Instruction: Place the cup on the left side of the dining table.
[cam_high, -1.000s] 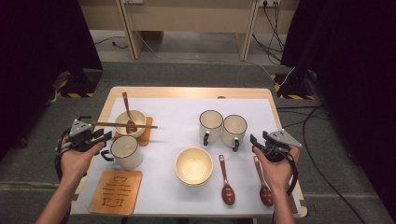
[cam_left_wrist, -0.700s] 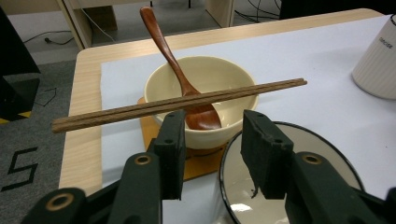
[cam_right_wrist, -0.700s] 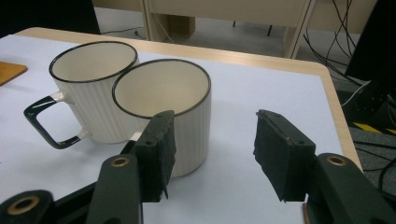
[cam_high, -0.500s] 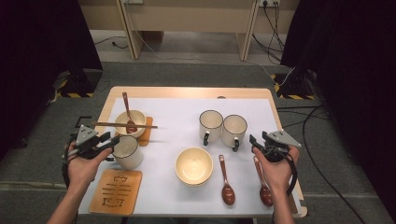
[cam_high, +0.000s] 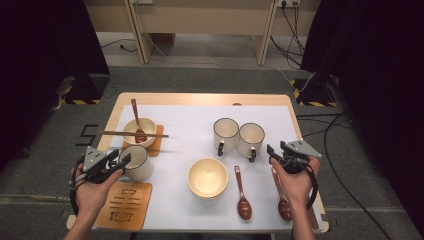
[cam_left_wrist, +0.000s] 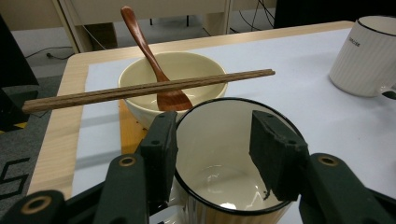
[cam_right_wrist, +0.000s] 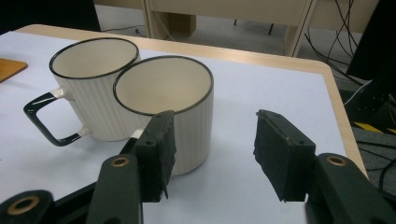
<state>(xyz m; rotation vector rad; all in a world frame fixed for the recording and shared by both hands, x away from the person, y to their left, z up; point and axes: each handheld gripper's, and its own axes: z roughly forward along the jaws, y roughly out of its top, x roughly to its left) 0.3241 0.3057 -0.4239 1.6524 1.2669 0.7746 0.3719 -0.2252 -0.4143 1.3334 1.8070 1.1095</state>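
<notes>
A cream mug (cam_high: 137, 162) with a dark rim (cam_left_wrist: 233, 168) stands at the table's left. My left gripper (cam_high: 121, 165) is at its left side. In the left gripper view, my left gripper (cam_left_wrist: 212, 126) has one jaw outside the mug's left wall and the other over its inside. The jaws have just been opening and the pads do not press on the mug. At the right, my right gripper (cam_high: 272, 155) is open beside two cream mugs (cam_high: 226, 132) (cam_high: 251, 139). The nearer mug (cam_right_wrist: 163, 98) stands just behind my right gripper (cam_right_wrist: 215, 116), with nothing between its jaws.
Behind the left mug, a bowl (cam_high: 142, 127) on an orange coaster holds a wooden spoon (cam_left_wrist: 149, 51), with chopsticks (cam_left_wrist: 144, 86) across its rim. An empty bowl (cam_high: 207, 176) sits mid-table, two spoons (cam_high: 243, 200) (cam_high: 281, 197) to its right, a patterned coaster (cam_high: 124, 205) front left.
My left hand has moved right and toward the near edge, up to the mug, and its jaws have spread wider about the mug's left wall. The right hand has stayed still.
</notes>
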